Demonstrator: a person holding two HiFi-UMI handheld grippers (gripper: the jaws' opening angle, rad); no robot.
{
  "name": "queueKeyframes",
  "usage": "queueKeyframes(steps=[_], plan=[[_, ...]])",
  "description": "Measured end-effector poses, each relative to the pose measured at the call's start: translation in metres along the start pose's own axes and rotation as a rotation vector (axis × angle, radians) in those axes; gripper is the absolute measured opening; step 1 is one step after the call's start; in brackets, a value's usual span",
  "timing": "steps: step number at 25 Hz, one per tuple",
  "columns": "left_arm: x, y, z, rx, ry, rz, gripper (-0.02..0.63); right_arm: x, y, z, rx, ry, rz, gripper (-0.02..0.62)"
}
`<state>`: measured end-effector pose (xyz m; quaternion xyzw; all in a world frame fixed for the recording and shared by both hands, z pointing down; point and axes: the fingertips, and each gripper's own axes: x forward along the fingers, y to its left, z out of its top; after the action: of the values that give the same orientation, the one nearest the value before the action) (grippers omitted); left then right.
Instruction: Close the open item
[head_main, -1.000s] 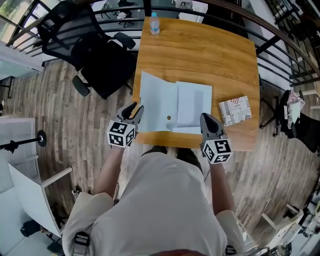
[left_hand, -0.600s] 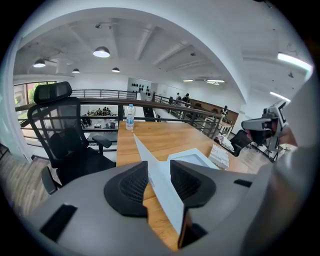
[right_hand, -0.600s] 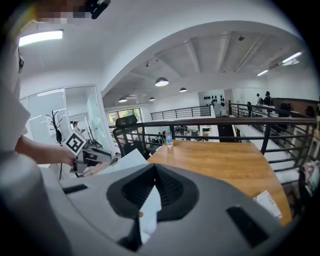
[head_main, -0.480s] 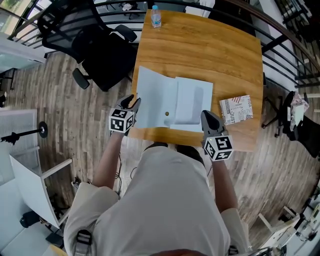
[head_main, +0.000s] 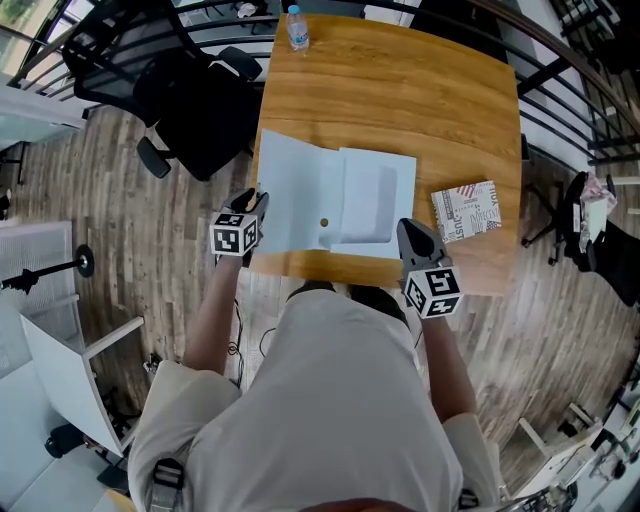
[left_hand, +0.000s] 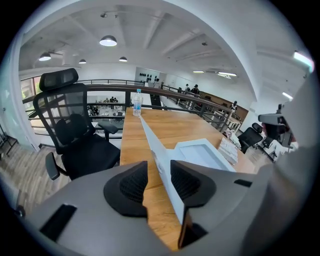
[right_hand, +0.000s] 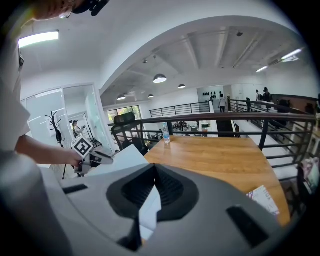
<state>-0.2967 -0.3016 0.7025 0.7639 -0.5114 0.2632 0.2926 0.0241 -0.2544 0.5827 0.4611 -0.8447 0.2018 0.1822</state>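
Pale-blue box (head_main: 375, 200) lies open at the tabletop's (head_main: 400, 90) near edge; the left gripper (head_main: 257, 203) has just slipped its parted jaws around the lid flap (head_main: 290, 195), not yet pinching, while the right gripper's (head_main: 412, 236) narrow jaws nip the near rim, readying the fold.

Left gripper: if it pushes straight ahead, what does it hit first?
The raised white flap, which stands between the left gripper's parted jaws; it would probably just slide deeper along it.

Bright even light, fisheye-warped edges
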Motion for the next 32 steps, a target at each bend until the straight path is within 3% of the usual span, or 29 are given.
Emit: queueKeyframes(steps=[14, 32], plan=[[0.0, -0.025, 0.015, 0.024, -0.014, -0.019, 0.138, -0.014, -0.018, -0.007, 0.019, -0.009, -0.021, 0.003], [-0.013, -0.091, 0.032, 0.095, -0.007, -0.073, 0.138, -0.053, -0.045, -0.016, 0.051, -0.047, -0.07, 0.003]])
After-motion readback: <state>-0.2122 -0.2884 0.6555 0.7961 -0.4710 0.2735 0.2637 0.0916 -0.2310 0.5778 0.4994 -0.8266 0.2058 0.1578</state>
